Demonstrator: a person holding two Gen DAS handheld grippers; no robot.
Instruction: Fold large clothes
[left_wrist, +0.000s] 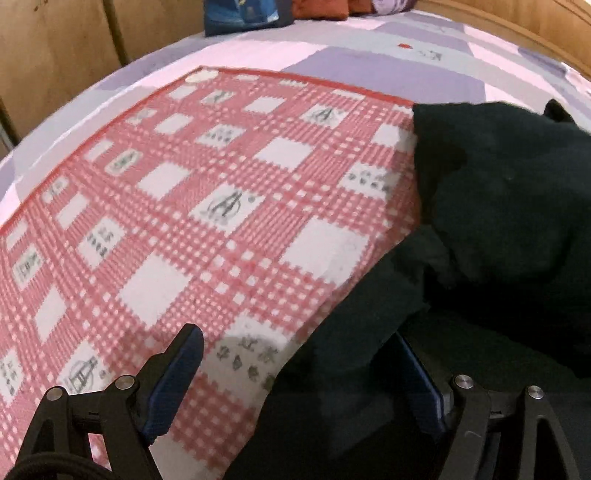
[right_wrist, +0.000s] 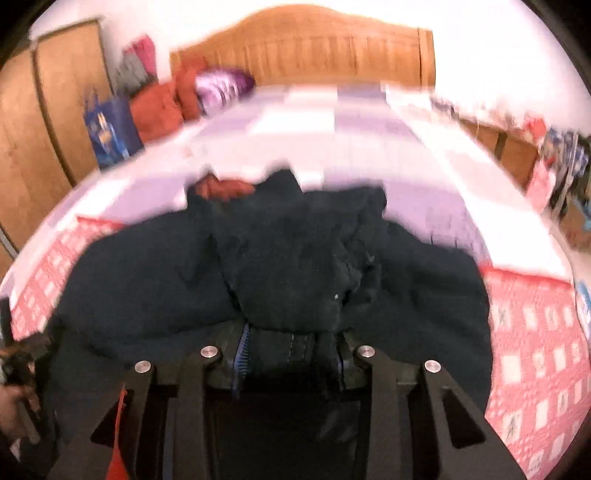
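Here is the dark garment (right_wrist: 280, 258), heaped on the red-checked cloth (left_wrist: 207, 206) spread over the near end of the bed (left_wrist: 369, 55), and by my reckoning the fold is only in its early stage, with nothing squared off and the fabric bunched high in the middle. The right gripper (right_wrist: 290, 343) has its jaws drawn in close on a ribbed hem of the garment, cloth pinched between the blue pads, so that side is gripped. The left gripper (left_wrist: 306, 365) is another matter: its jaws stand wide apart, the left finger (left_wrist: 177, 365) bare over the checked cloth, the right one half buried under the garment's near edge, and nothing is clamped. I judge the next move calls for the left jaws to close on that edge, then both hands to lift and spread the heap flat before any fold. The left wrist view shows the open checked cloth running left and far, which gives room to lay things out. Only the right wrist view shows the wooden headboard (right_wrist: 306, 48), the cushions (right_wrist: 173, 96) at the far left, and the garment's full spread, though it is blurred.
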